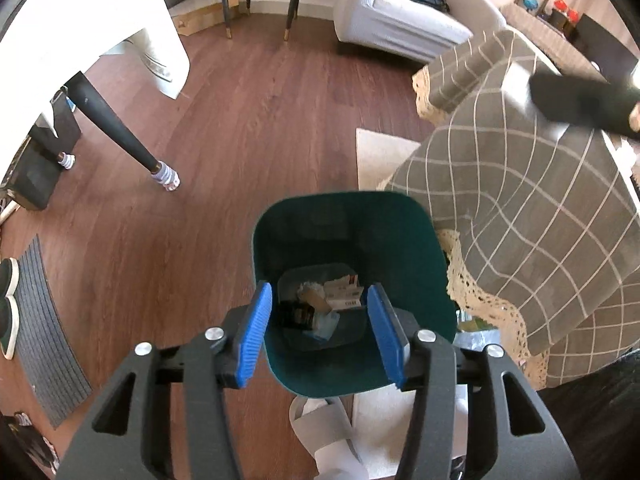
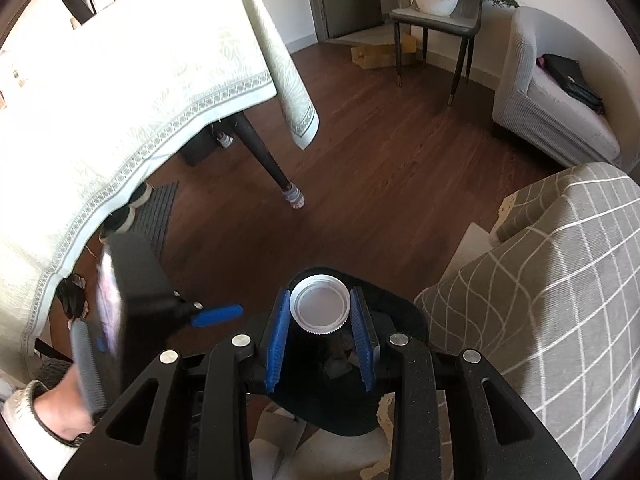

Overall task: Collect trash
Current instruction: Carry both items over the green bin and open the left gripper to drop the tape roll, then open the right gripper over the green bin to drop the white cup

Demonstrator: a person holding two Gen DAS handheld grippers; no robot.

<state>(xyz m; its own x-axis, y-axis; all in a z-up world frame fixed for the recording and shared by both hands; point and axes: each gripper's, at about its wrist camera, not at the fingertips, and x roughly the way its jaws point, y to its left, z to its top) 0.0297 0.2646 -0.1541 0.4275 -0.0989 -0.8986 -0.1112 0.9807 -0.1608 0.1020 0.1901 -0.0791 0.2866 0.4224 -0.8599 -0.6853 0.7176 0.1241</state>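
- left gripper [image 1: 320, 332] open, nothing between pads, over green bin [image 1: 424, 280] at lower centre; scraps [image 1: 324, 304] at bottom
- right gripper [image 2: 320, 334] clamped on white cap [image 2: 320, 305], lower centre

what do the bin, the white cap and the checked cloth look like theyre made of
Bin: likely moulded plastic; smooth teal walls with a soft sheen and rounded corners.
Cap, held in the right gripper: probably plastic; opaque white, with fine ridges round its rim.
Checked cloth: woven fabric, matte; it drapes in folds and has a cream lace edge.
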